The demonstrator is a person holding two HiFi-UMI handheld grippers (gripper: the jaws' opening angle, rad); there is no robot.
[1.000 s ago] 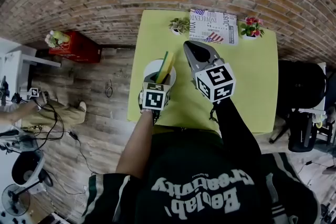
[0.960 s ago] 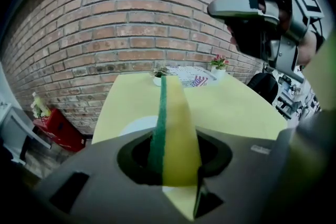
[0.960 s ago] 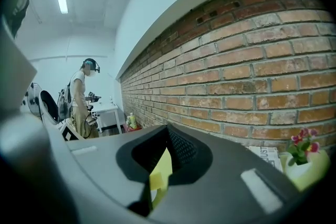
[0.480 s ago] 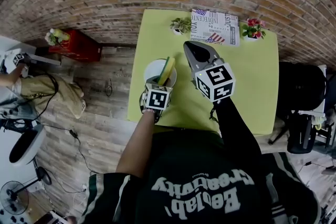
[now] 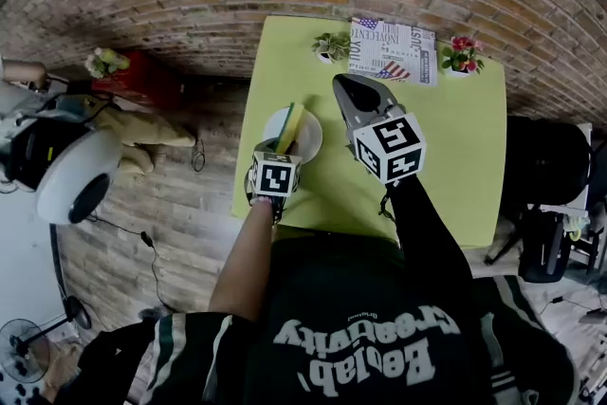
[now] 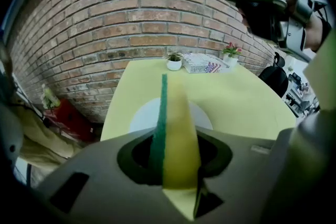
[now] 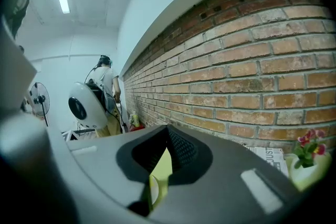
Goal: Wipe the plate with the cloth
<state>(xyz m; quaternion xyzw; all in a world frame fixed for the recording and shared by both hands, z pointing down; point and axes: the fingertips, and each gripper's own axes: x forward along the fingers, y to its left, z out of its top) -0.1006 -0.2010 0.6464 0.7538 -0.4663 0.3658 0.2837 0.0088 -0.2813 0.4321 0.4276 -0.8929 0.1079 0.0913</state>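
A white plate [image 5: 309,134] lies near the left edge of the yellow-green table [image 5: 446,138]. My left gripper [image 5: 285,145] is shut on a yellow sponge cloth with a green scouring face [image 5: 289,125], held on edge over the plate. In the left gripper view the sponge cloth [image 6: 176,128] stands between the jaws, with the plate [image 6: 139,117] behind it. My right gripper [image 5: 349,92] hovers above the table to the right of the plate, jaws together and holding nothing. The right gripper [image 7: 167,138] points toward the brick wall.
At the table's far edge lie a printed newspaper [image 5: 393,49], a small potted plant [image 5: 327,46] and a pot of pink flowers [image 5: 459,52]. A black chair [image 5: 545,152] stands on the right. On the floor to the left are a red crate [image 5: 133,82] and a person carrying a white round device [image 5: 71,171].
The left gripper and sponge cloth have shifted slightly left over the plate. The right gripper has stayed put. The person at the left has come closer with the white device.
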